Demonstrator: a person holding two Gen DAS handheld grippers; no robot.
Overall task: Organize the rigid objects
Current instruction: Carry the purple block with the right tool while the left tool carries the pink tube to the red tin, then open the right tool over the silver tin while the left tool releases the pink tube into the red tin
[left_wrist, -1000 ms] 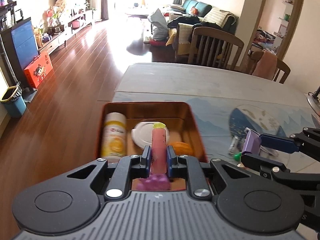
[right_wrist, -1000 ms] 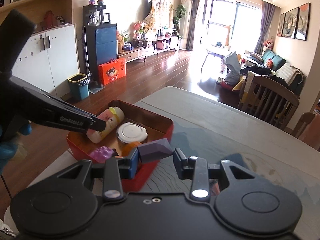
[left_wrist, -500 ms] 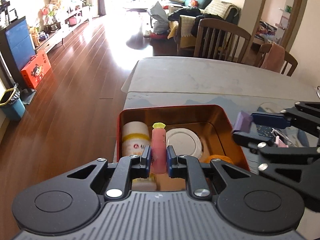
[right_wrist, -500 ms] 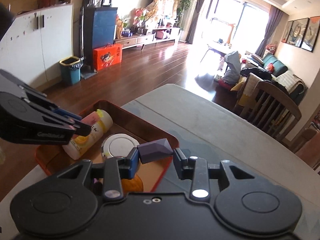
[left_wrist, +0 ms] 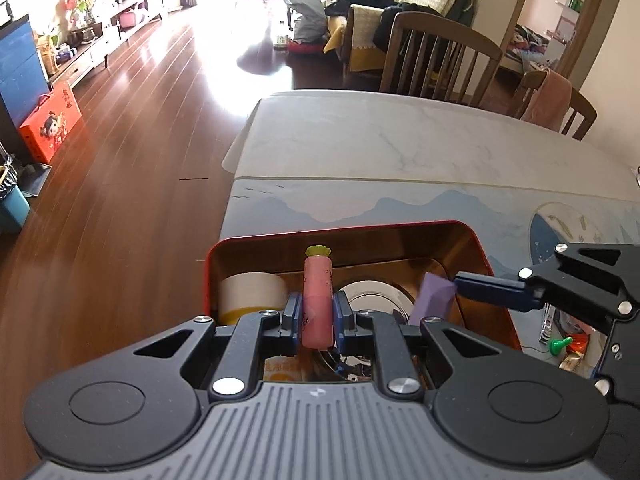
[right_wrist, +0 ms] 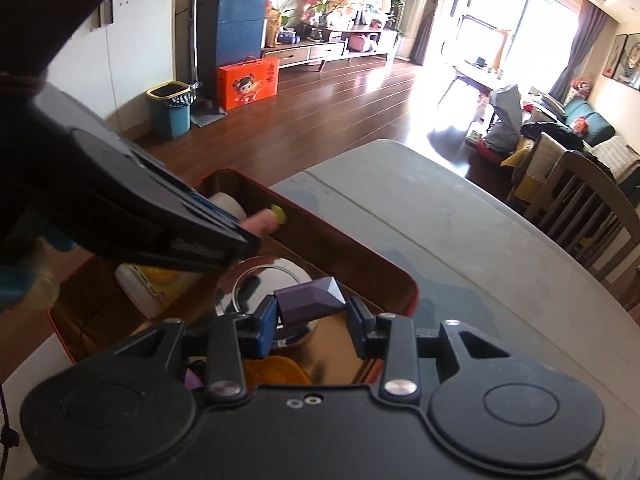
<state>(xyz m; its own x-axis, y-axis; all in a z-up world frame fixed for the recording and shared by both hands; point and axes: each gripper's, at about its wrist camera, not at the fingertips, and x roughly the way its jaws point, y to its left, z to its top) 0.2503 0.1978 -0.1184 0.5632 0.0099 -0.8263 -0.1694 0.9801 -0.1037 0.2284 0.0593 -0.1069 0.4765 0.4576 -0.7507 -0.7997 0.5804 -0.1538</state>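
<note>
- The left gripper (left_wrist: 316, 316) is clamped on a pink tube (left_wrist: 317, 304), held over the red tray (left_wrist: 472, 240).
- The right gripper (right_wrist: 312, 316) pinches a purple block (right_wrist: 310, 303) at the tube's 3 o'clock.
- Lower each into bare tray floor, clear of the white bottle (left_wrist: 250, 292) and round lid (left_wrist: 376, 294), then release.

Orange gift box (right_wrist: 248, 82) on floor (beside teal bin (right_wrist: 170, 110)); wooden chair (left_wrist: 438, 58).

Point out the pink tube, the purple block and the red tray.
pink tube (left_wrist: 317, 300), left wrist view, mid-body between the fingers
purple block (right_wrist: 310, 304), right wrist view, its top face
red tray (left_wrist: 340, 227), left wrist view, far rim
</note>
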